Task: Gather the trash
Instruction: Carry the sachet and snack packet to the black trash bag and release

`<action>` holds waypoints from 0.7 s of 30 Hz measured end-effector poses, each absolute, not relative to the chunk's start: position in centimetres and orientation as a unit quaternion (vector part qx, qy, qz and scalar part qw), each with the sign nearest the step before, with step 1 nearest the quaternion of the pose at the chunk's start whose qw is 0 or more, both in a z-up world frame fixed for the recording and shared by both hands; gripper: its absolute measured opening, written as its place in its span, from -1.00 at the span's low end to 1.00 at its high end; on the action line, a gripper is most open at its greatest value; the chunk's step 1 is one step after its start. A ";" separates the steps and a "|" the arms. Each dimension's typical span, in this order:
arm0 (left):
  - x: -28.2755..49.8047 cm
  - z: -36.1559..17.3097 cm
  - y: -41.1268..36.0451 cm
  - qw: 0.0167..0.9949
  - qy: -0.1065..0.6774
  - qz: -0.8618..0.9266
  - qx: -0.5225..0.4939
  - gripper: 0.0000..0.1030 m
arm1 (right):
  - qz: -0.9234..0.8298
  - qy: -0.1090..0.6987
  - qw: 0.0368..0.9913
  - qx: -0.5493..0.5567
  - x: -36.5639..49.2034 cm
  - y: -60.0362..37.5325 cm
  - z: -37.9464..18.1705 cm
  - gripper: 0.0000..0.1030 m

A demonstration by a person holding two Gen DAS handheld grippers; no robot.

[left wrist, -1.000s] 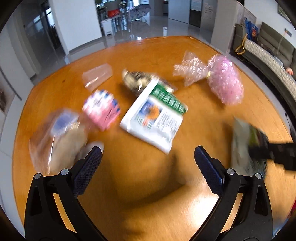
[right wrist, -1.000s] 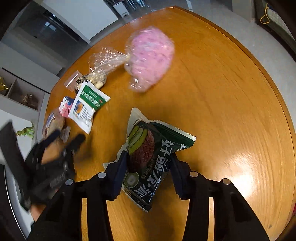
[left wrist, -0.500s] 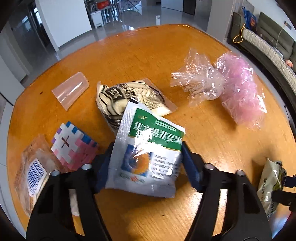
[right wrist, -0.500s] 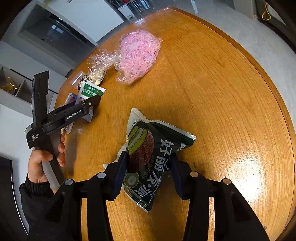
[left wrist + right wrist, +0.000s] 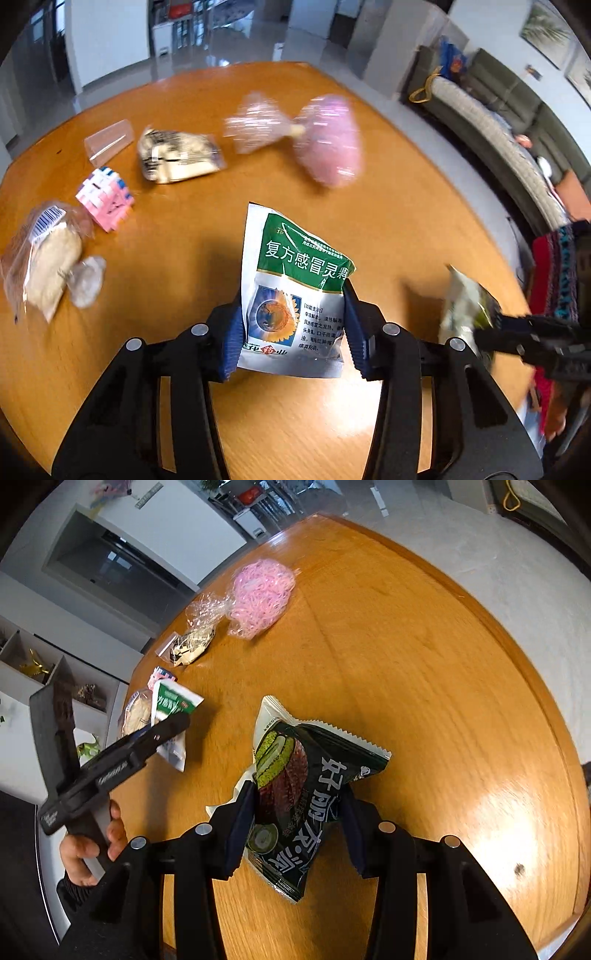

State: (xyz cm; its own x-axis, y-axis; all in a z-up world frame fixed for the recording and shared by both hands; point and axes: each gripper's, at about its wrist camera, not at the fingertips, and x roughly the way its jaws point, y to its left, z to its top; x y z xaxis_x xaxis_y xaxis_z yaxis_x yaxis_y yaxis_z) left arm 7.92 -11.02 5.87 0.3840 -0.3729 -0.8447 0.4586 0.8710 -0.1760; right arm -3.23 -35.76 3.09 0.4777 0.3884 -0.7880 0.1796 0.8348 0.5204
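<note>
Left gripper [image 5: 293, 328]: jaws have just been closing, now clamped on the green-and-white packet [image 5: 295, 291].
Right gripper [image 5: 295, 830]: clamped on the dark snack bag [image 5: 295, 794], bottom hidden.
Pink bag [image 5: 328, 144]: blurry, near the table's [image 5: 406, 192] far edge.

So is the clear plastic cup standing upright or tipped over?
Tipped over: the clear plastic cup lies on its side on the wooden table, beside the black-and-white packet.

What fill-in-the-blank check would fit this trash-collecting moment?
1. The left gripper holds a white sachet with a ____ band.
2. The right gripper holds a dark ____ snack wrapper.
3. The bag of pink strands lies on the round ____ table.
Missing: green; green; wooden
</note>
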 end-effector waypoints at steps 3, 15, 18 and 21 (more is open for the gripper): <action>5.3 6.8 -12.6 0.831 0.482 -0.274 0.053 -0.10 | 0.048 0.496 0.817 0.291 -5.3 -37.5 3.8 -0.10; -1.9 7.1 -23.5 0.798 0.465 -0.373 0.088 -0.10 | -0.038 0.448 0.826 0.340 -15.4 -45.7 4.8 -0.10; -3.7 7.1 -27.2 0.783 0.461 -0.406 0.101 -0.10 | -0.068 0.436 0.825 0.354 -18.7 -48.2 4.7 -0.10; -5.9 7.1 -31.2 0.765 0.457 -0.437 0.117 -0.10 | -0.102 0.425 0.820 0.370 -22.4 -51.0 4.4 -0.10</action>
State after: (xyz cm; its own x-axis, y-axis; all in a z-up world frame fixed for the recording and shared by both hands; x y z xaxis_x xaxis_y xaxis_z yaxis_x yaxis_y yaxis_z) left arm -5.91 -31.19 7.11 0.1994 -0.5623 -0.8025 0.7766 0.5902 -0.2205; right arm -22.37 -50.95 4.37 0.6187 0.1474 -0.7717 0.4806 0.7060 0.5201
